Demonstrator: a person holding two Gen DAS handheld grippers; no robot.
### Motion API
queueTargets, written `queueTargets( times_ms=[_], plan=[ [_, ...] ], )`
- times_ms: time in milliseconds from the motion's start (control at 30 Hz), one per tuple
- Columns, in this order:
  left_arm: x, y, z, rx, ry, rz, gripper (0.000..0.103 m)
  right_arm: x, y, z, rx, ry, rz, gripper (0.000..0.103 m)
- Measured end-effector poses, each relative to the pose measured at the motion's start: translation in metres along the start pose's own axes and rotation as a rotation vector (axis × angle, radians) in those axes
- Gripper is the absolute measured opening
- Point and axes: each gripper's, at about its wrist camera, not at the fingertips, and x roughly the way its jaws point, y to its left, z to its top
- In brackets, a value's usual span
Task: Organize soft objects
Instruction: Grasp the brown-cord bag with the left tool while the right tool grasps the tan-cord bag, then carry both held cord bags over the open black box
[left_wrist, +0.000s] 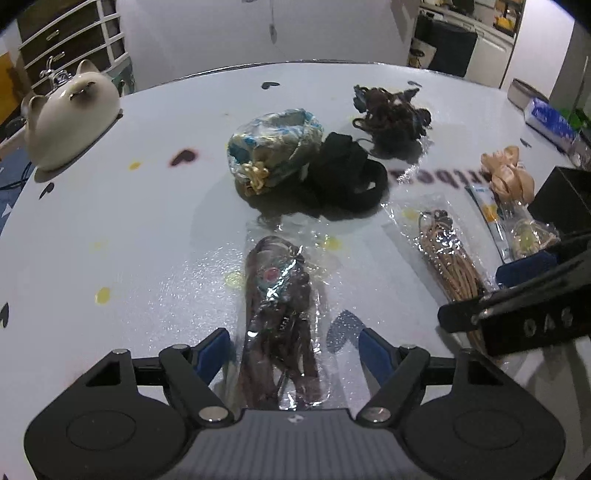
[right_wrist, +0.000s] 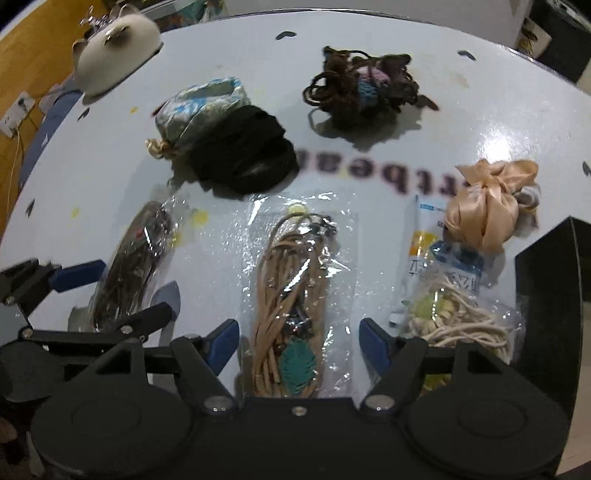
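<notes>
While your left gripper (left_wrist: 293, 354) hangs low over the white table (left_wrist: 129, 229), its blue fingertips stand apart on either side of the brown-cord bag (left_wrist: 280, 317), which lies flat between them; whether a pad touches the plastic cannot be told. Your right gripper (right_wrist: 299, 341) is likewise spread, straddling the near end of the tan-cord bag (right_wrist: 291, 302), teal tag toward you. Neither tool clamps anything.

Other soft items on the table: blue-patterned pouch (right_wrist: 201, 110) touching the black fabric bundle (right_wrist: 247, 147) at centre; dark yarn tangle (right_wrist: 360, 88) farther back, apart from both; peach satin bow (right_wrist: 487, 206) to the right, resting against the cream-cord bag (right_wrist: 454, 310) and a tube (right_wrist: 419, 243). Black box (right_wrist: 550, 295) at the right edge, beside the cream-cord bag. Ceramic cat (left_wrist: 68, 114) sits at the far left edge.
</notes>
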Motion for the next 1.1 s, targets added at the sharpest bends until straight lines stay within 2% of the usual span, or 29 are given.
queueTargets(
  times_ms=[133,200,300,433,567,900,1100],
  plan=[
    [0.001,-0.004,0.004,0.013,0.022,0.006,0.059,0.0,0.006,-0.001,-0.039,0.003,-0.021,0.068],
    [0.0,-0.005,0.006,0.009,0.018,0.006,0.056,0.0,0.008,-0.002,-0.061,0.0,-0.038,0.064],
    [-0.001,-0.006,0.006,0.009,0.015,0.001,0.049,-0.003,0.007,-0.004,-0.073,-0.013,-0.052,0.053],
    [-0.006,-0.001,0.005,-0.028,0.0,-0.019,0.041,-0.009,-0.001,-0.006,-0.035,-0.034,-0.028,0.041],
    [-0.015,0.004,0.003,-0.083,-0.038,-0.036,0.041,-0.018,0.003,-0.01,-0.06,-0.067,-0.038,0.035],
    [-0.045,0.008,-0.005,-0.158,-0.122,-0.049,0.04,-0.044,0.005,-0.021,-0.066,-0.163,-0.047,0.035],
    [-0.064,0.002,-0.01,-0.177,-0.163,-0.057,0.041,-0.075,0.005,-0.033,-0.096,-0.264,-0.071,0.035]
  ],
)
